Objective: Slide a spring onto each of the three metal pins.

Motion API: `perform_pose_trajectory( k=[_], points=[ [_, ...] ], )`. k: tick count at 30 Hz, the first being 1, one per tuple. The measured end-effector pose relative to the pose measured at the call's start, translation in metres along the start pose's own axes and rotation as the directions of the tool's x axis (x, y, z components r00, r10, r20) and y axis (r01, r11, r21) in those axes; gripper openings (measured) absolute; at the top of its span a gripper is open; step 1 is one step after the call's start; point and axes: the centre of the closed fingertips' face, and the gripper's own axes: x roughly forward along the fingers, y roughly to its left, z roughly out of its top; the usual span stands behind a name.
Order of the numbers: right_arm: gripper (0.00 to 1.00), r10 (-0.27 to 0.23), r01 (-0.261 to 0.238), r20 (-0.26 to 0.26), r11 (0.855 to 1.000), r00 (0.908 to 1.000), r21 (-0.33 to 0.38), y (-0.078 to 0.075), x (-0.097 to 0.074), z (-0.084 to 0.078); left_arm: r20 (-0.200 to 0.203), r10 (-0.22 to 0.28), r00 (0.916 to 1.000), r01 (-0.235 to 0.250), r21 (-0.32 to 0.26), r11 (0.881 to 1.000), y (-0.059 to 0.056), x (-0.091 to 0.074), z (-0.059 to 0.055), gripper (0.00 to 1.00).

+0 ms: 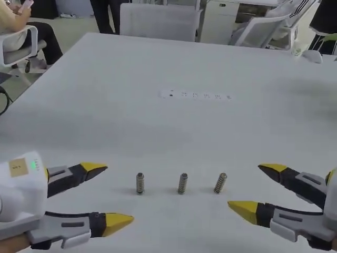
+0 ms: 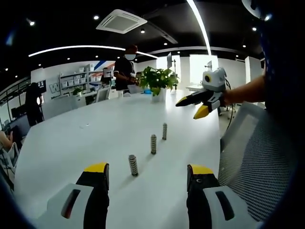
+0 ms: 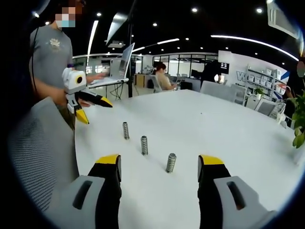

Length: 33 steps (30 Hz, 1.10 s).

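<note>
Three upright pins, each with a coiled spring around it, stand in a row on the white table: left spring [image 1: 140, 183], middle spring [image 1: 182, 183], right spring [image 1: 220, 183], which leans a little. My left gripper [image 1: 113, 195] is open, just left of the row, with nothing between its yellow-tipped fingers. My right gripper [image 1: 262, 188] is open to the right of the row, also holding nothing. In the left gripper view the nearest spring [image 2: 133, 165] stands ahead of the jaws, with the right gripper [image 2: 197, 106] beyond. In the right gripper view the nearest spring [image 3: 171, 162] stands between the jaws' line.
The white table [image 1: 174, 121] stretches far ahead with a recessed socket strip [image 1: 196, 95] in its middle. Office chairs [image 1: 158, 21] stand along the far edge. A mesh chair back [image 2: 257, 157] is close beside the table edge. People stand in the background.
</note>
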Motion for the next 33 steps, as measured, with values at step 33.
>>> perform_pose_trajectory(
  k=[33],
  points=[
    [0.79,-0.012,0.013,-0.030,0.999,0.9995,0.046,0.000,0.003,-0.034,-0.039,-0.004,0.9992,0.002,-0.044,0.999,-0.001,0.003,-0.023,0.65]
  ],
)
